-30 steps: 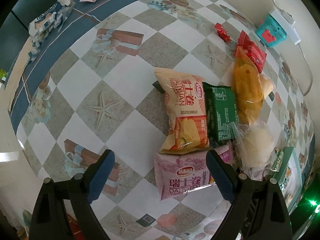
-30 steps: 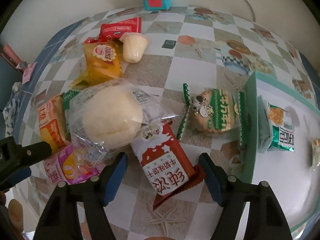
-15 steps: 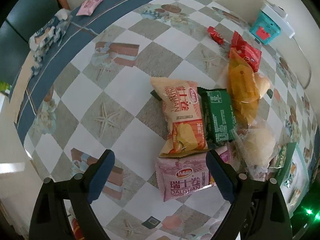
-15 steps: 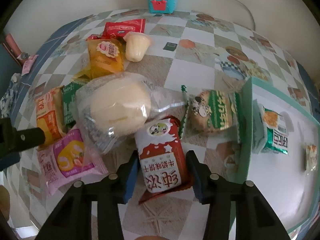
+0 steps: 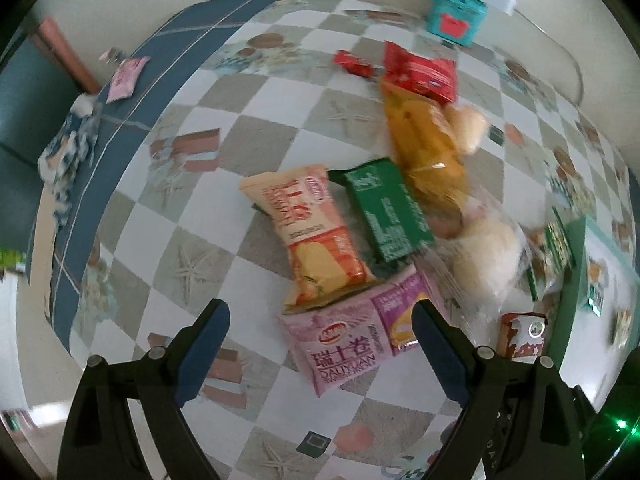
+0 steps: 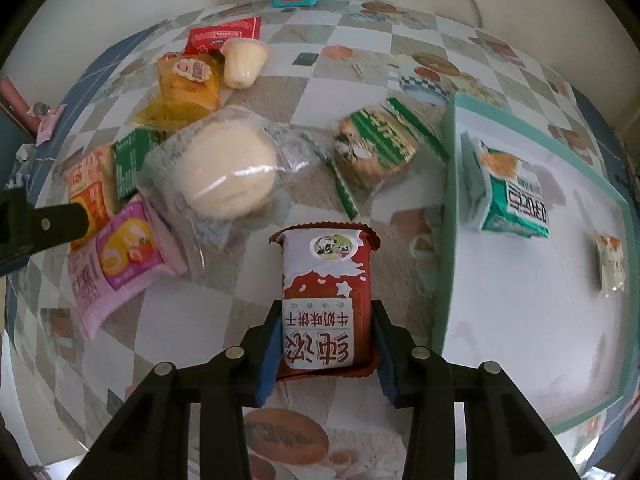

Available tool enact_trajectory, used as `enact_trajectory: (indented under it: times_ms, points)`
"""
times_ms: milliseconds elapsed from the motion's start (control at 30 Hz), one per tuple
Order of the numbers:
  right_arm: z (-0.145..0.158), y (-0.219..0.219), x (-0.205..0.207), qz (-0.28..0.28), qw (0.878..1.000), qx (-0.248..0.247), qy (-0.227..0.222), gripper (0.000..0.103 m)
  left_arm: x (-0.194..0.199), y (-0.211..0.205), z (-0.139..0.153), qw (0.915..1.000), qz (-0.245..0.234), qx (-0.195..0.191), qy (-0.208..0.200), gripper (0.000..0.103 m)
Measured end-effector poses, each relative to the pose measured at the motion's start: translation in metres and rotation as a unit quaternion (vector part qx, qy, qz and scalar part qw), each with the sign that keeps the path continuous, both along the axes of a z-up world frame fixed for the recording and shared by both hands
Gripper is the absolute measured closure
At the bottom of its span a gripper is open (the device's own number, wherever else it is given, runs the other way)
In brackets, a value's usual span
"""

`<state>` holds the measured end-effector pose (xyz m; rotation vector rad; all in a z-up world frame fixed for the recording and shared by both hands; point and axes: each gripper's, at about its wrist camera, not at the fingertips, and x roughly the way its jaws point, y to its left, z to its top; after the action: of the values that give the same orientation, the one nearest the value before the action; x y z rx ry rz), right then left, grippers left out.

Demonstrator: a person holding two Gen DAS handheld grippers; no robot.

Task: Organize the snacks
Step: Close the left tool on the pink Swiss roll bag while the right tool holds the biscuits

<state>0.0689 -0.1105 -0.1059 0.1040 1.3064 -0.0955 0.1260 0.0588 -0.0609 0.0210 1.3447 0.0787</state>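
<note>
Right wrist: tool [image 6: 326, 344] clamps red biscuit packet [image 6: 325, 292].

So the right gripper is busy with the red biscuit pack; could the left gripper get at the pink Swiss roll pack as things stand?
Probably yes. The left gripper is open and empty, and the pink Swiss roll pack lies flat just ahead of it. Only the orange pack overlaps its far edge; the near end is uncovered.

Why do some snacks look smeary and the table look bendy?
Left wrist view: motion blur smears the yellow packet and the wrapped bun; the fisheye lens bends the checkered table. Right wrist view: sharper, the red-and-white biscuit pack reads clearly, edges still curve.
</note>
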Motion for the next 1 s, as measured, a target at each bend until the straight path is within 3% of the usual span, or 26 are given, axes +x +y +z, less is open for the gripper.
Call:
enact_trajectory:
  times_ms: [100,367,633,800,1000]
  points:
    - [-0.001,-0.003,-0.007,-0.005,1.000,0.003,0.006,0.061,-0.005,-0.008,-0.002,0.9994,-0.031,0.018,0.002,0.010]
    - [-0.004,-0.012,-0.034,-0.016,1.000,0.016,0.021,0.061,-0.006,-0.025,-0.018,0.9973,-0.069,0.004,0.022,0.010]
    - [-0.008,-0.012,-0.029,-0.014,0.999,0.019,0.022,0.061,-0.009,-0.027,-0.036,0.9959,-0.070,-0.005,0.058,0.010]
    - [-0.010,-0.013,-0.029,-0.015,0.999,0.021,0.022,0.060,-0.019,-0.033,-0.036,0.9932,-0.086,-0.032,0.072,0.010]
    - [-0.004,-0.014,-0.036,-0.018,0.999,0.026,0.023,0.060,-0.027,-0.035,-0.031,0.9923,-0.091,-0.049,0.068,0.010]
